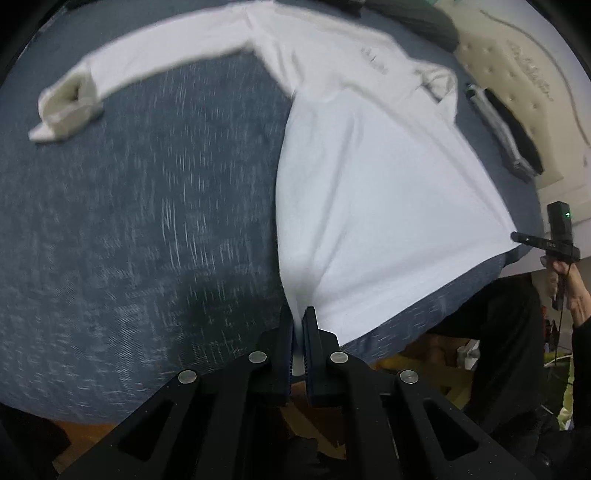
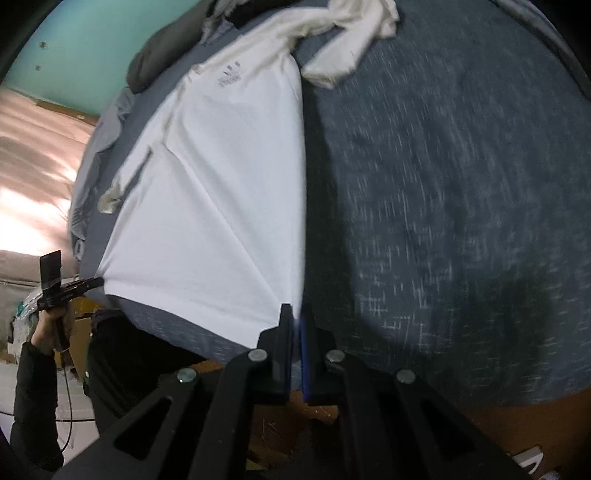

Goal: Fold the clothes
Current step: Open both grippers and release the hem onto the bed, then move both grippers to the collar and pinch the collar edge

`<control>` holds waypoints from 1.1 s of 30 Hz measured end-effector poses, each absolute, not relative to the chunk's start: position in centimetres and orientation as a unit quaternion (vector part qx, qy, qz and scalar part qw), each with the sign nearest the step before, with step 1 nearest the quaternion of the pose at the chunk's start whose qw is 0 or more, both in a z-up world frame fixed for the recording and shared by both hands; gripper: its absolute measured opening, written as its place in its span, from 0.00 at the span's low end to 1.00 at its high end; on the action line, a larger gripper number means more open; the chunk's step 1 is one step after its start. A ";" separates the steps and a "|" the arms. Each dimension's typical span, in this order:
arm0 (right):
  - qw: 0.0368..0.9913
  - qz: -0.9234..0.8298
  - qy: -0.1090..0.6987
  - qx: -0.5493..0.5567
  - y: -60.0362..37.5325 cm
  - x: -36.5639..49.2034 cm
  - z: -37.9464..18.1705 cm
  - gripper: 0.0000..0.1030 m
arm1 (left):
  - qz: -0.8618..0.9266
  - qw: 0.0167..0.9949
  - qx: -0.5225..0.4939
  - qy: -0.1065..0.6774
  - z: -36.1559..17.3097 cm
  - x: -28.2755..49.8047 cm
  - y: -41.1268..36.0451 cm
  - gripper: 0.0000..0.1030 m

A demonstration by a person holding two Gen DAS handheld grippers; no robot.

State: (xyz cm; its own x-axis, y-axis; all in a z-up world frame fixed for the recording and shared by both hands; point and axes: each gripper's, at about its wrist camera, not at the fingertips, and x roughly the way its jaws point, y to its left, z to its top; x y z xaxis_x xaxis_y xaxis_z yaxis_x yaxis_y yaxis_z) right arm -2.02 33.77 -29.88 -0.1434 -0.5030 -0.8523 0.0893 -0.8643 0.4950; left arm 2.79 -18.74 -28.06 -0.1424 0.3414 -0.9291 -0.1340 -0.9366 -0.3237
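A white long-sleeved shirt (image 1: 369,177) lies flat on a blue-grey bedspread (image 1: 129,221), hem towards me. One sleeve stretches out to the left, ending in a crumpled cuff (image 1: 66,107). My left gripper (image 1: 297,314) is shut on the hem's left corner, and white cloth shows between its fingers. At the hem's other corner my right gripper (image 1: 516,236) pinches the cloth. In the right wrist view the shirt (image 2: 221,184) runs away from my right gripper (image 2: 295,312), which is shut on the near hem corner. My left gripper (image 2: 99,282) holds the far corner.
A dark heap of clothes (image 1: 417,22) lies beyond the collar. Folded grey and black garments (image 1: 509,136) sit at the bedspread's right edge by a cream quilted mattress (image 1: 535,74). A grey garment (image 2: 99,147) lies beside the shirt. The person's dark trousers (image 1: 498,350) stand at the bed's edge.
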 end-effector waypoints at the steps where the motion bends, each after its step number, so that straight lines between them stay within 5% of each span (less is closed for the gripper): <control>1: 0.198 -0.736 -0.167 0.625 33.8 -2.0 -30.3 0.03 | 0.749 0.156 -0.638 -0.085 -28.6 2.8 -18.8 0.05; 11: 0.203 -0.739 -0.189 0.614 34.3 -2.8 -29.1 0.07 | 0.750 0.139 -0.636 -0.117 -28.2 2.9 -20.4 0.10; 17: 0.213 -0.773 -0.191 0.567 35.1 -5.5 -23.0 0.29 | 0.783 0.110 -0.602 -0.114 -23.2 1.4 -22.7 0.17; 22: 0.210 -0.797 -0.183 0.537 35.0 -9.8 -19.4 0.39 | 0.810 0.105 -0.566 -0.114 -19.8 -3.0 -23.5 0.20; 33: 0.226 -0.815 -0.145 0.514 28.0 -24.8 -19.1 0.41 | 0.842 0.120 -0.520 -0.084 -18.0 -20.1 -20.8 0.20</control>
State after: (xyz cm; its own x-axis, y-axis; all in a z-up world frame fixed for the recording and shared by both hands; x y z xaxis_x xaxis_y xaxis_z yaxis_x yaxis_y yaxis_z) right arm -24.81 27.97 -19.09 -0.3691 -0.5164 -0.7727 0.2187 -0.8563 0.4678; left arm -20.08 -20.79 -17.98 -0.4312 0.2897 -0.8545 -0.1157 -0.9570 -0.2660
